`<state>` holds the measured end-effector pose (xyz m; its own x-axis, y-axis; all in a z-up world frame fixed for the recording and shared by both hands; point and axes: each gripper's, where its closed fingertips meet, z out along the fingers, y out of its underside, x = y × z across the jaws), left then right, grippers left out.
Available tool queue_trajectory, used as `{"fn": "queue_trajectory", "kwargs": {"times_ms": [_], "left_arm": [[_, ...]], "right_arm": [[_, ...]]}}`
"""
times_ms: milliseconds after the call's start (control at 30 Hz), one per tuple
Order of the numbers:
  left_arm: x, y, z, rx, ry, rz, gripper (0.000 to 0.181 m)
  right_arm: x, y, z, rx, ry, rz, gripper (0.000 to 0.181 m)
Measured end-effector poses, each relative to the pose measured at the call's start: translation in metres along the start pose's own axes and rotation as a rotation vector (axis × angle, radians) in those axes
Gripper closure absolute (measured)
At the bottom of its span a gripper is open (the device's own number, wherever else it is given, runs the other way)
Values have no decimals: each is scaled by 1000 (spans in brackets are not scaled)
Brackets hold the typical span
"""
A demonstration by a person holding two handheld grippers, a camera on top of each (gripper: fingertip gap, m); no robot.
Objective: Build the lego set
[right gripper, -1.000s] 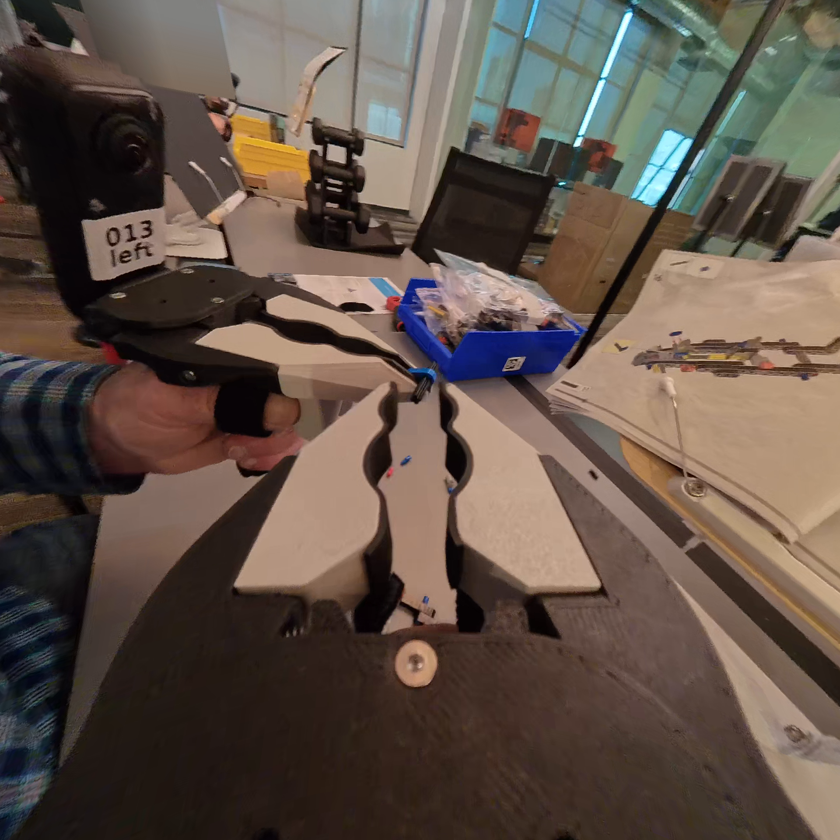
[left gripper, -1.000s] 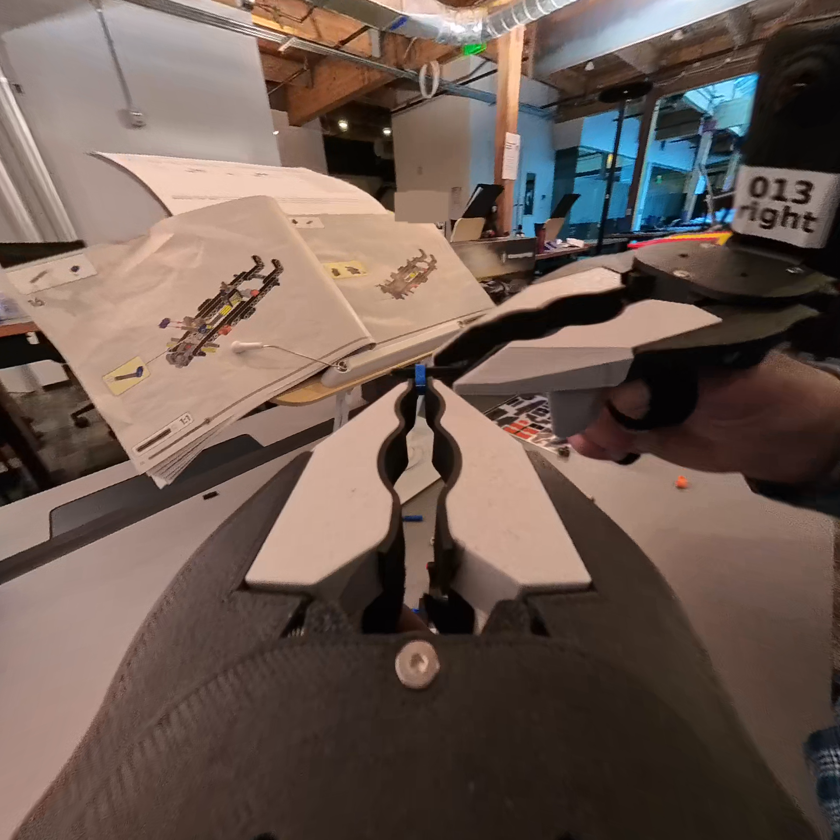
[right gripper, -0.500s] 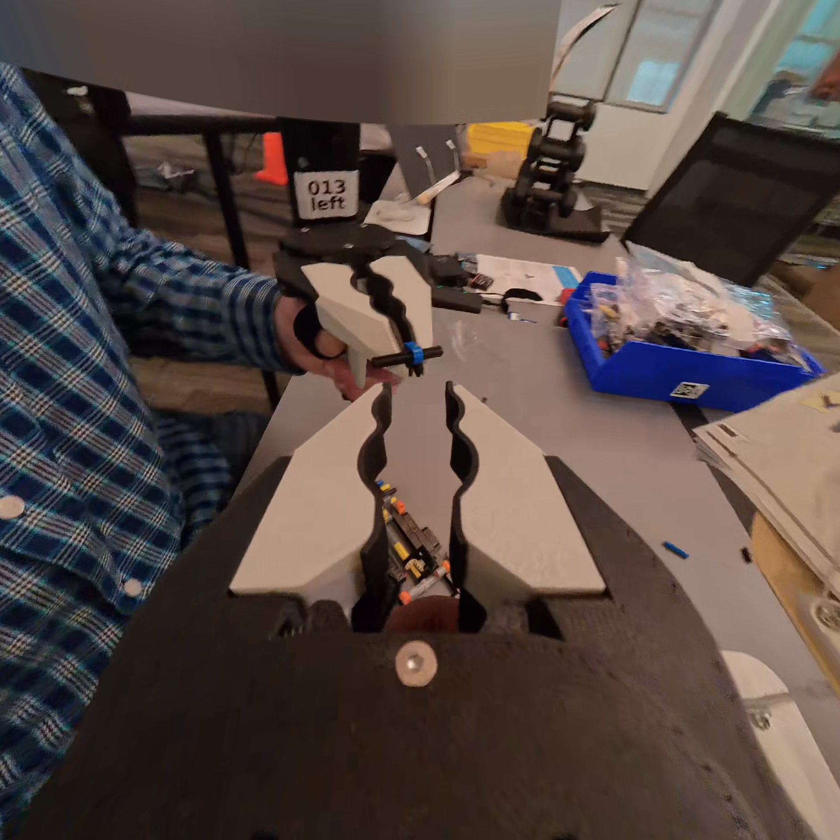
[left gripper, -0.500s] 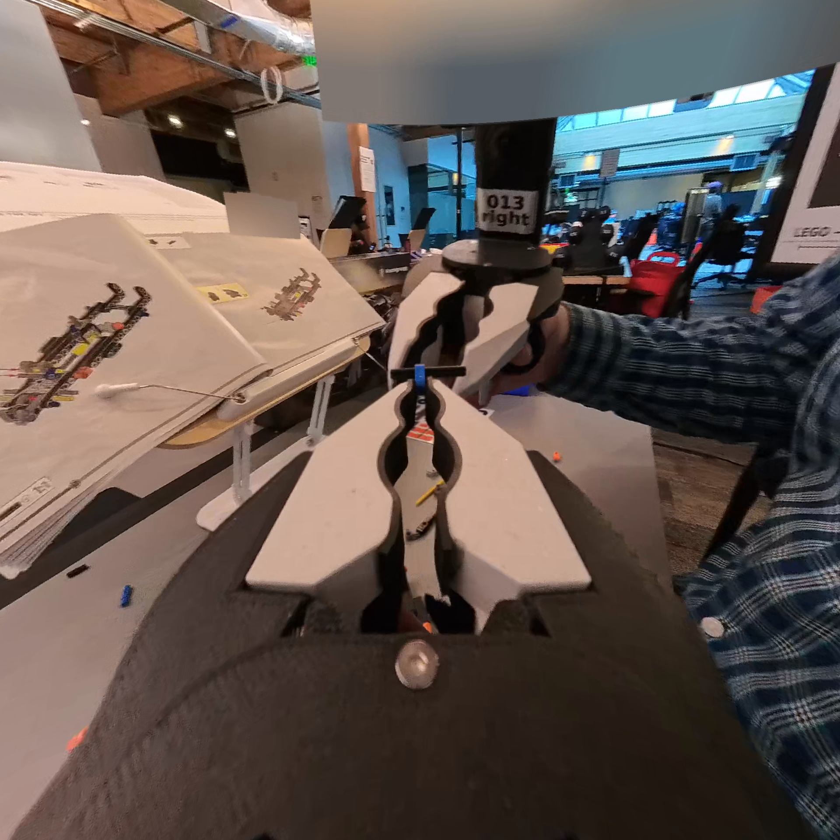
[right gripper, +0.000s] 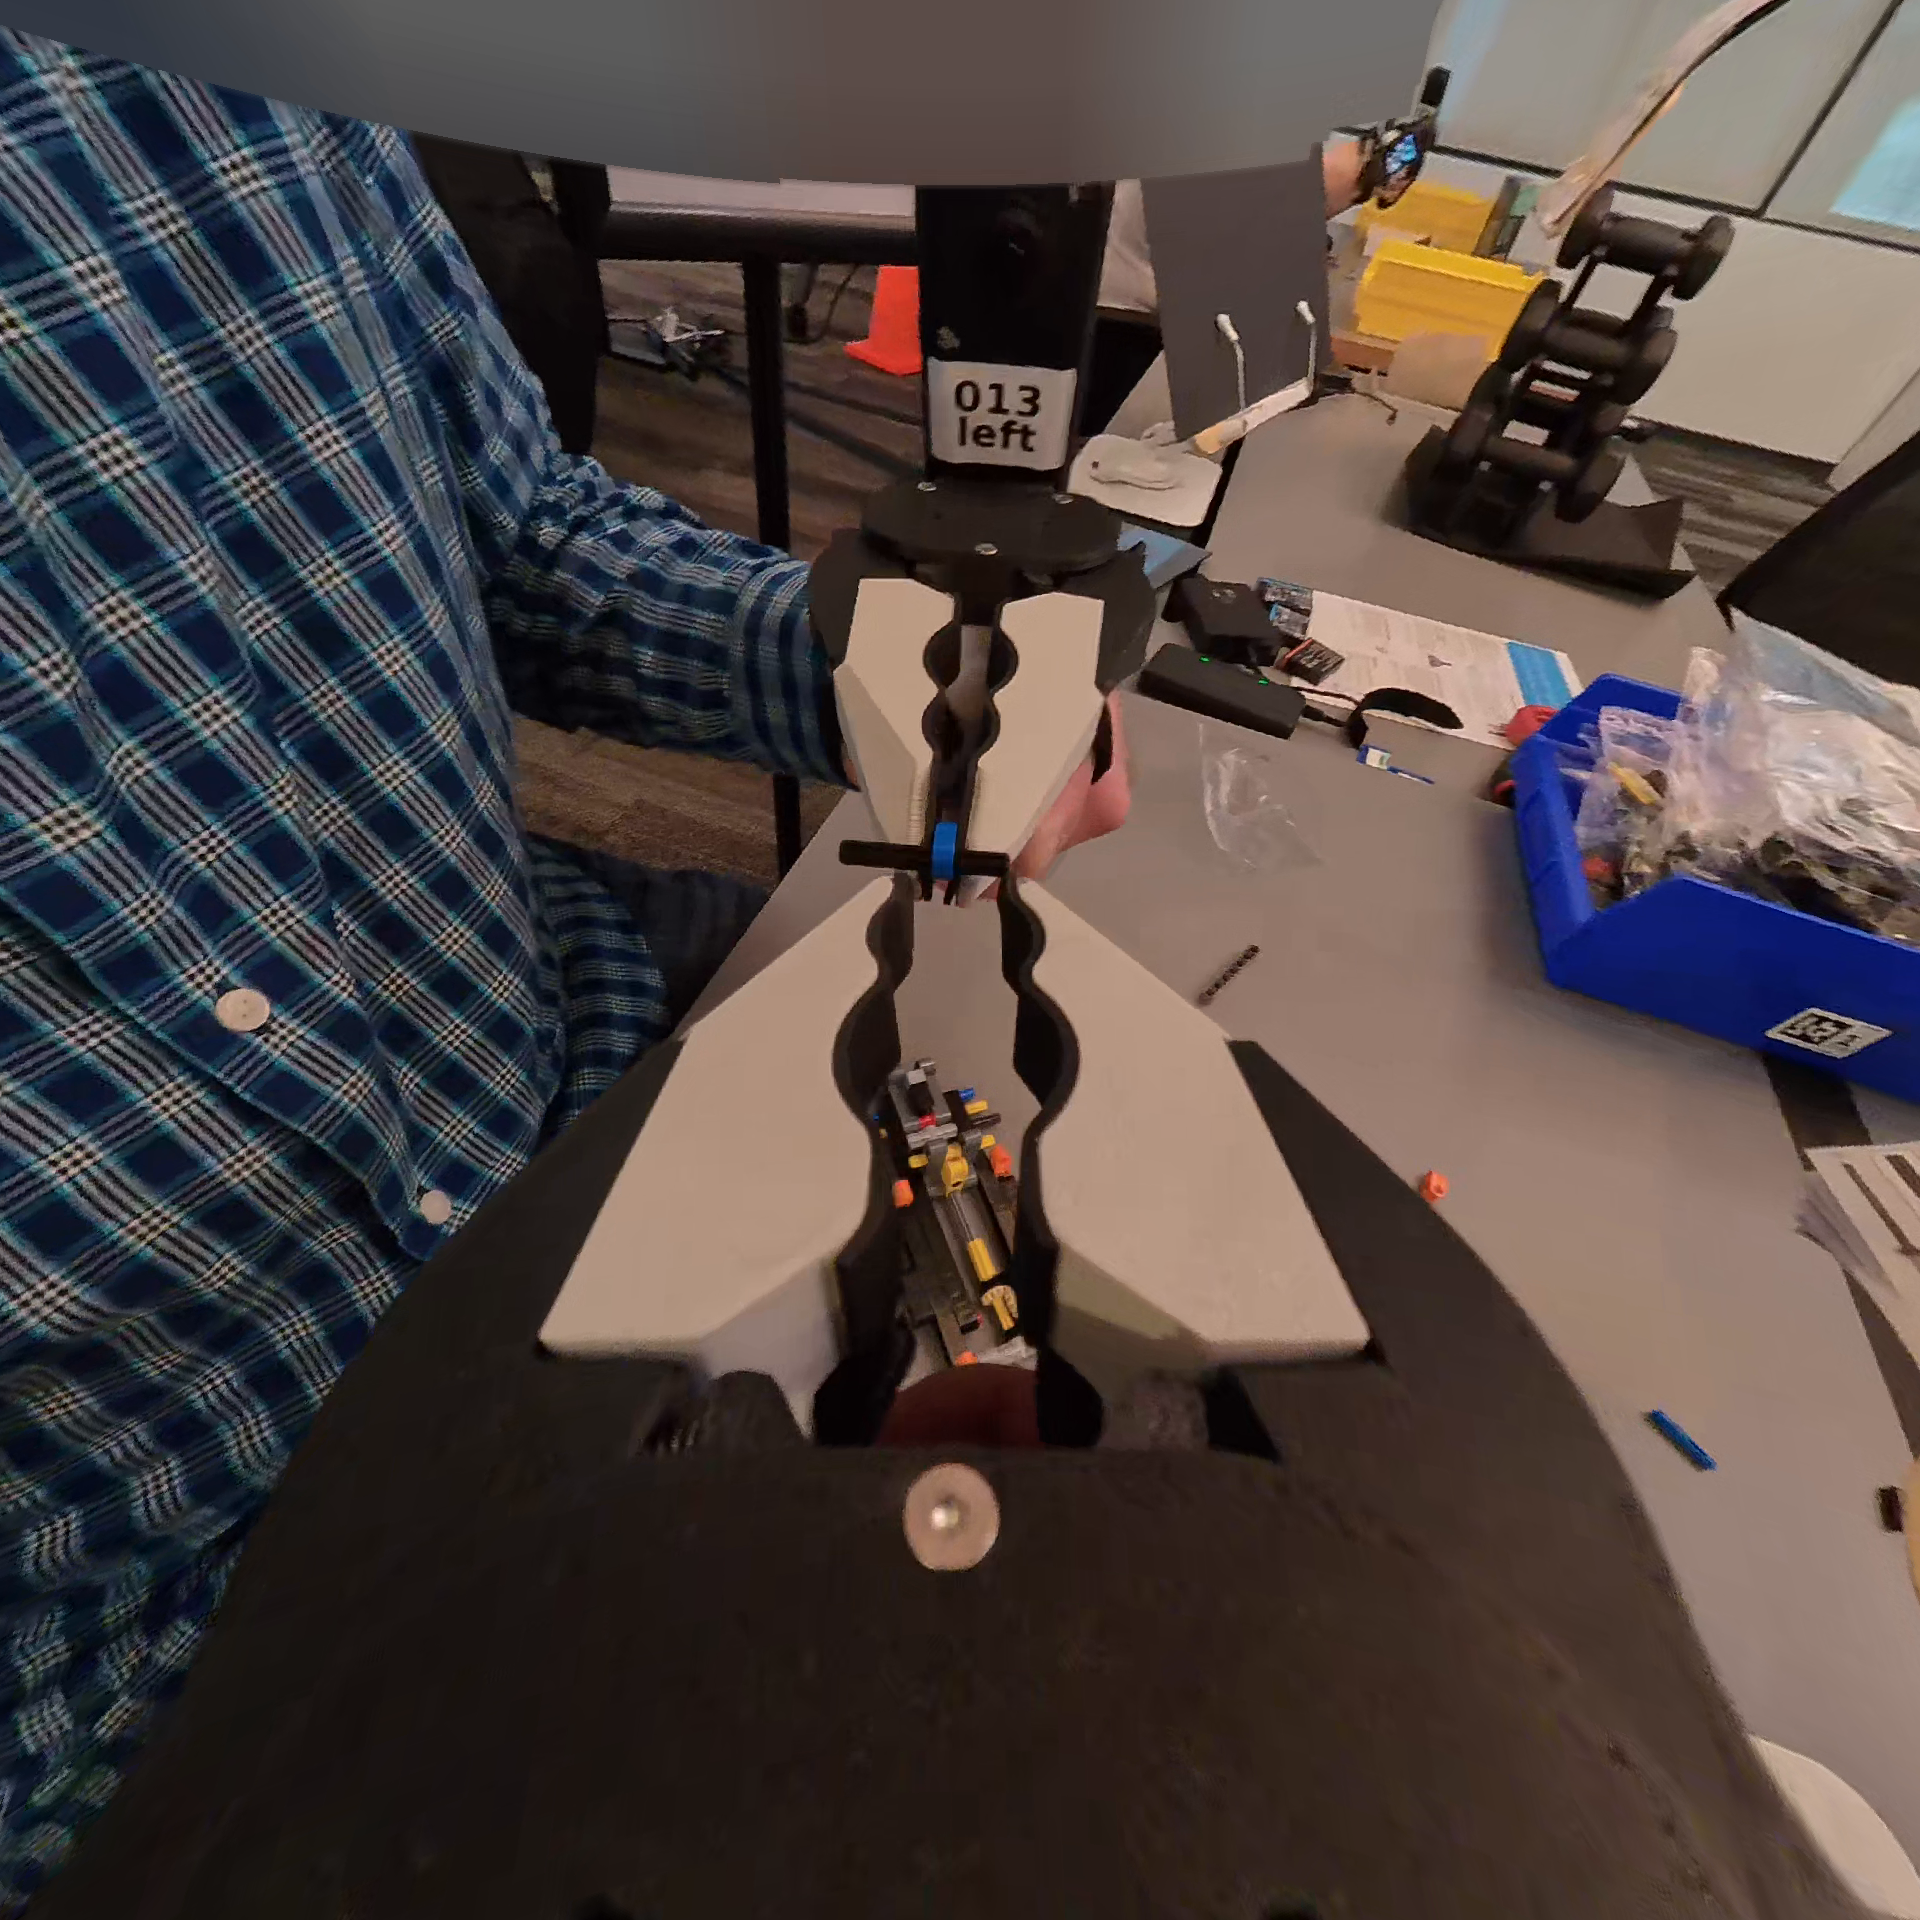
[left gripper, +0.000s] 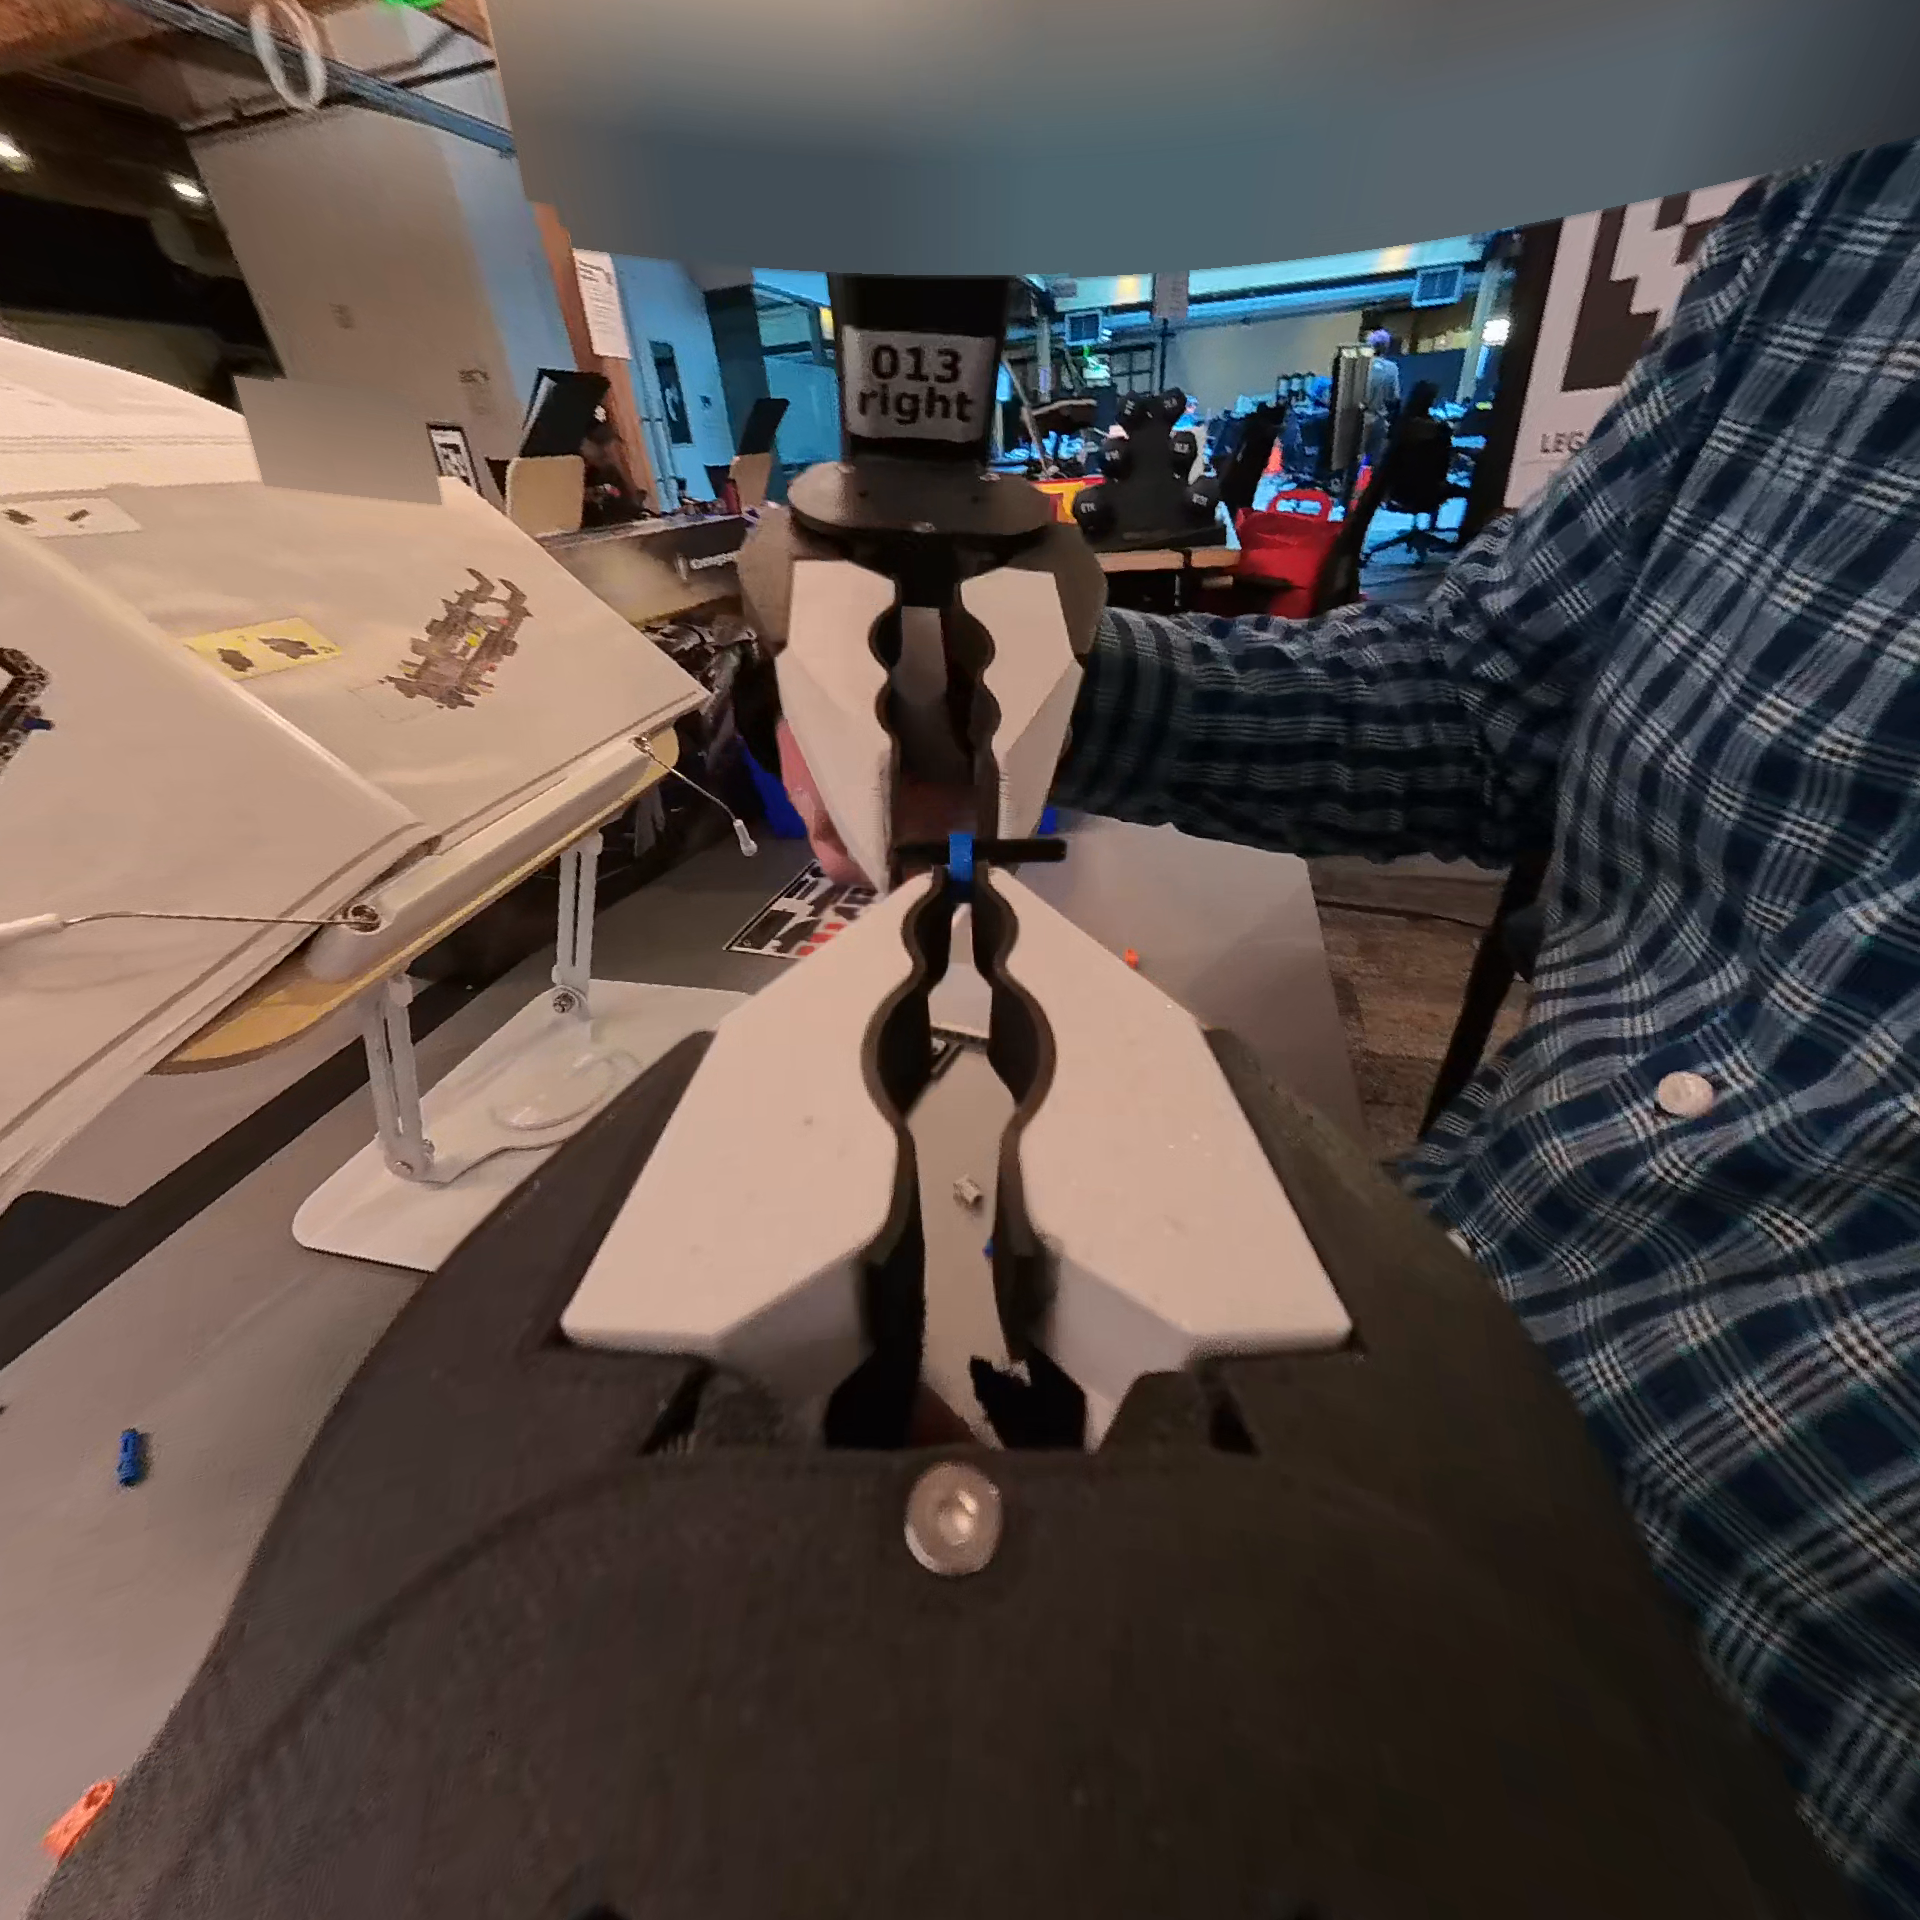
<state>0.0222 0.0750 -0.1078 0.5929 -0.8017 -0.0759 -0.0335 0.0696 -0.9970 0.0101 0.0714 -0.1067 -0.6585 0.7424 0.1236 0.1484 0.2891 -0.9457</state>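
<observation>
My grey table carries a half-built model, mostly hidden between my right claw's parted, wavy-edged fingers. At frame centre, my left claw pinches a thin black axle by its blue bushing; both claws meet tip to tip.

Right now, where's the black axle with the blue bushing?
The black axle with the blue bushing is in mid-air, crosswise in the tips of the left hand-held gripper, just beyond the open right hand-held gripper, above the grey table.
</observation>
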Motion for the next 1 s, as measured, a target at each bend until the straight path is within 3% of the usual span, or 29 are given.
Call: {"fn": "queue_trajectory", "kwargs": {"times_ms": [600,667,867,1000], "left_arm": [[8,23,2,-146,41,77,179],[6,26,5,-151,26,66,180],[2,40,8,-219,1,85,180],[4,36,8,-212,12,88,180]], "right_arm": [[-8,14,4,-123,6,-61,173],[-10,11,5,-108,1,-62,181],[-9,17,9,-157,46,-103,181],[-7,22,4,-187,76,-93,171]]}}
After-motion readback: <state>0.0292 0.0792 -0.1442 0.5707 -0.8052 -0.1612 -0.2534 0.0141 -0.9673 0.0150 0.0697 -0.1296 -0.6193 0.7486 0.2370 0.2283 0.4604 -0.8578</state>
